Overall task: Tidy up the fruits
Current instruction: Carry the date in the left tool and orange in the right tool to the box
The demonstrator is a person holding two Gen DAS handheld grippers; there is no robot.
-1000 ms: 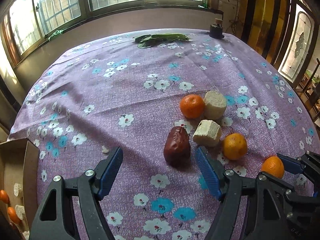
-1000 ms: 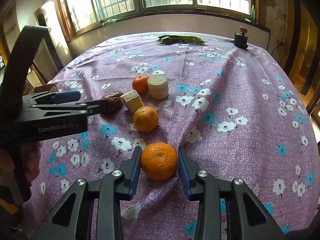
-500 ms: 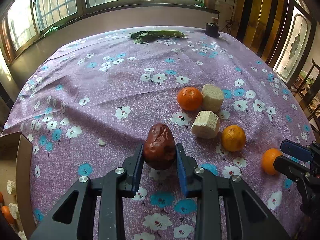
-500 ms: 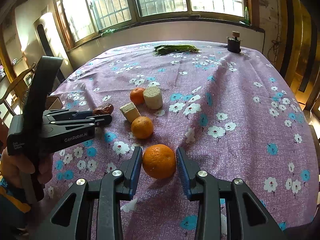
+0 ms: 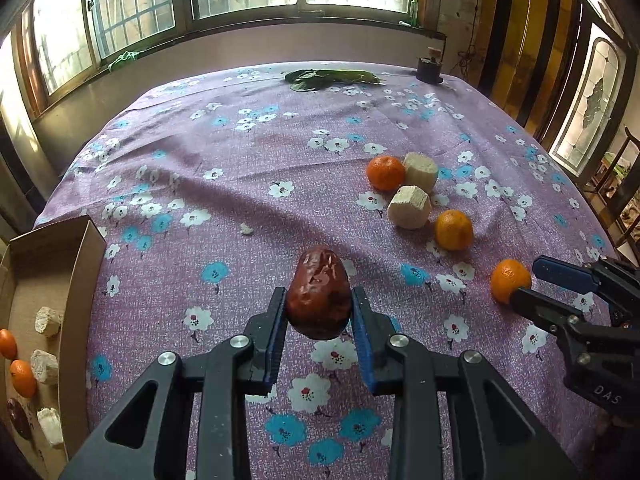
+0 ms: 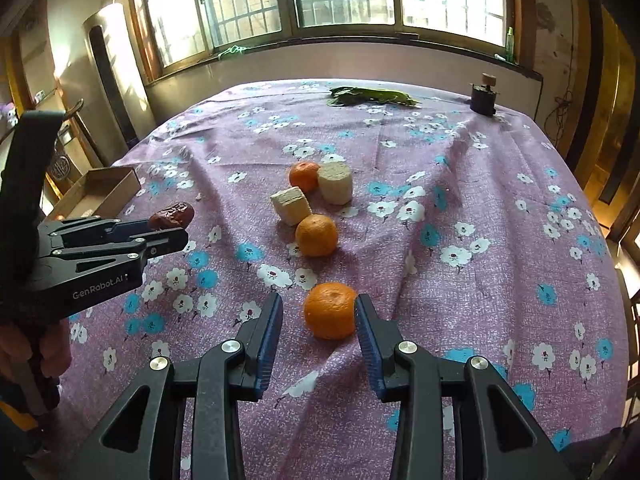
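My left gripper (image 5: 319, 320) is shut on a wrinkled dark red date (image 5: 318, 294) and holds it above the purple flowered cloth; the date also shows in the right wrist view (image 6: 172, 216). My right gripper (image 6: 319, 322) is open around an orange tangerine (image 6: 330, 311) that rests on the cloth; its right pad touches the fruit, its left pad stands apart. Two more tangerines (image 6: 316, 235) (image 6: 304, 176) and two pale cut chunks (image 6: 291, 205) (image 6: 335, 183) lie further back. A cardboard box (image 5: 40, 280) at the left table edge holds several tangerines, chunks and a date.
Green leaves (image 5: 332, 77) and a small dark jar (image 5: 429, 66) sit at the far edge of the table under the windows. A white crumb (image 5: 247, 229) lies on the cloth. A chair (image 5: 628, 184) stands to the right.
My left gripper closed on the date and lifted it off the cloth toward the left. My right gripper has opened wider around the tangerine.
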